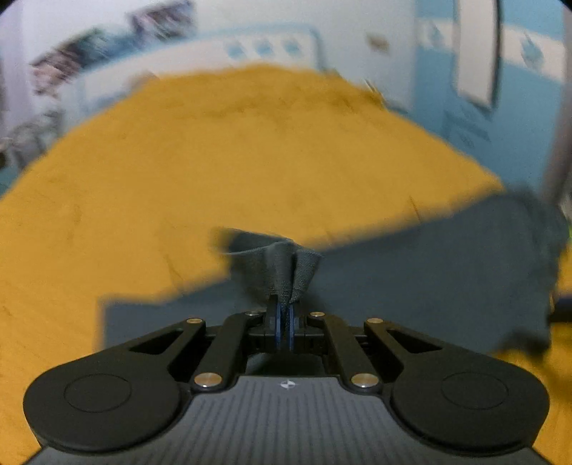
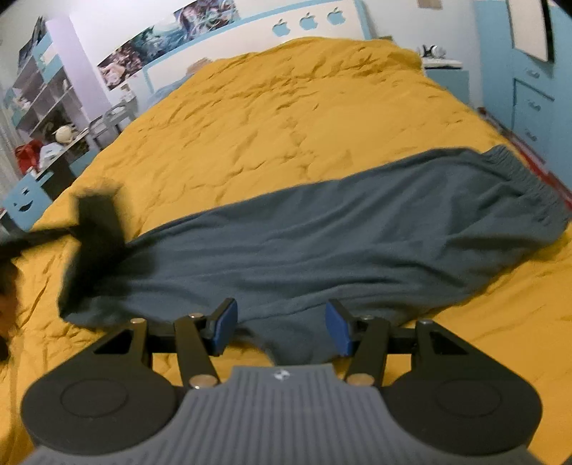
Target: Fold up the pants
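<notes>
Pants point(image 2: 321, 243): dark teal, lying lengthwise across the yellow bedspread point(image 2: 286, 118), elastic waistband point(image 2: 518, 179) toward the right of the right wrist view, leg ends toward the left. Fabric is lying mostly flat with soft creases.

Left gripper point(image 1: 285, 314): blue pads pressed together and pinching a bunched fold of the pants' hem edge point(image 1: 282, 264), which is standing up in a small peak above the fingers. In the right wrist view it is showing only as a dark smeared shape point(image 2: 96, 229) at the leg end, too blurred for detail.

Right gripper point(image 2: 281, 327): fingers point(image 2: 225, 325) spread wide, holding nothing, hovering over the near edge of the pants around mid-length; whether the pads are touching the cloth is unclear.

Surroundings: white headboard with blue apple cut-outs point(image 2: 307, 19), shelving unit point(image 2: 39, 93) at left, blue cabinet point(image 2: 529, 100) at right.
</notes>
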